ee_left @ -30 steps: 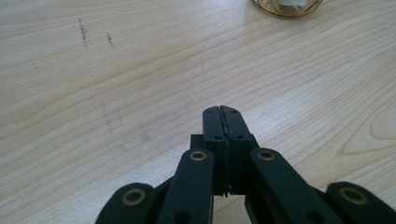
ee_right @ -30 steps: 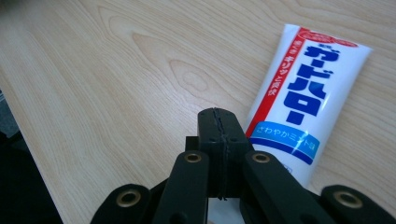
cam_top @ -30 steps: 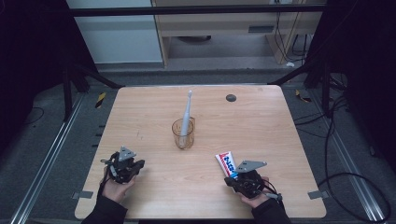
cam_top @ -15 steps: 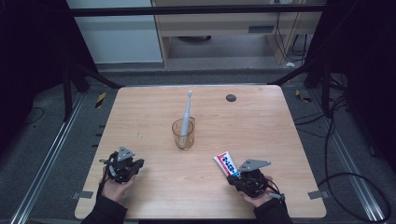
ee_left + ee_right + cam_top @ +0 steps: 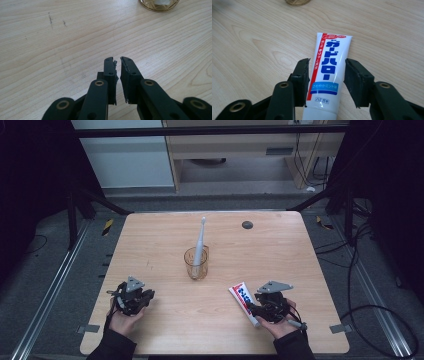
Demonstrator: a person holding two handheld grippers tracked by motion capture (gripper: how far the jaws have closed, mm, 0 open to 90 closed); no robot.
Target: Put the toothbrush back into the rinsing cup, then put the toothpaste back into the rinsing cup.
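The toothpaste tube (image 5: 329, 72) lies flat on the table (image 5: 165, 235) at about four o'clock from the cup (image 5: 196, 264), lengthwise between the spread jaws of the right gripper (image 5: 327, 82), likely lined up for a grip. The left gripper (image 5: 118, 75) rests near eight o'clock, jaws almost together and empty, seemingly waiting. A toothbrush (image 5: 200, 245) stands in the cup.

An amber glass cup (image 5: 195, 263) is set near the middle of the wooden counter (image 5: 150, 235), with a white toothbrush (image 5: 200, 242) stood upright in it. A small dark disc (image 5: 247, 225) is seen near the far edge.
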